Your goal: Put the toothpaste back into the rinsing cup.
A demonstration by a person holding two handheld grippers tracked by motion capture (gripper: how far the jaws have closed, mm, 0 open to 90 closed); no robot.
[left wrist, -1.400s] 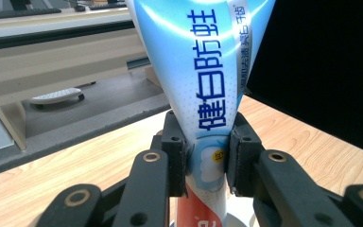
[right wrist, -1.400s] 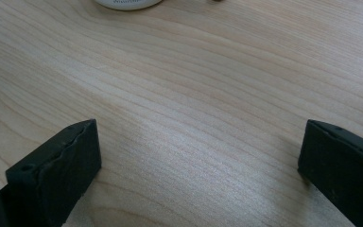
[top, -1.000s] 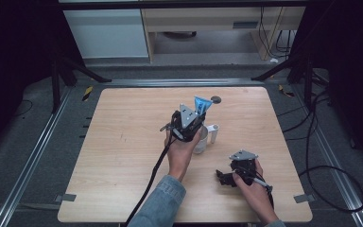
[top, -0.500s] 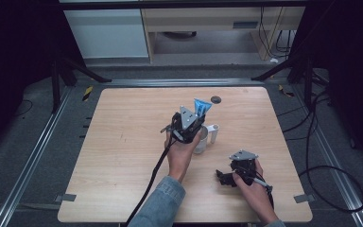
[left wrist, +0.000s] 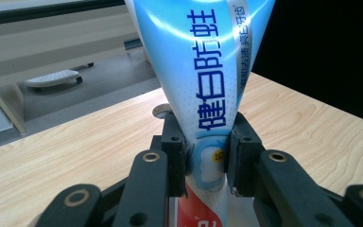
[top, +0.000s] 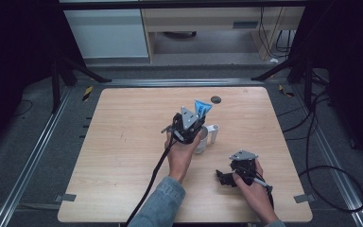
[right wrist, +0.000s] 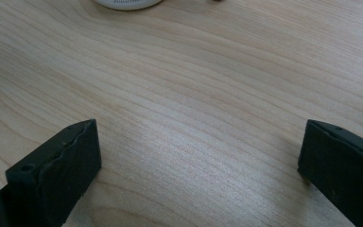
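A pale wooden counter (top: 123, 142) with rounded corners stands on a dark grey floor (top: 28, 156). Near its far edge, right of the middle, lies a small dark round disc (top: 216, 99). Metal rails (top: 38, 146) run along the left and right sides. Beyond the far edge stands a white cabinet (top: 106, 33), with black cables (top: 331, 189) looping on the right.

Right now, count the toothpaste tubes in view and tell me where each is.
1. The toothpaste tube stands upright, clamped in the left gripper above the white cup near the table's middle. Others could be hidden behind the hand.
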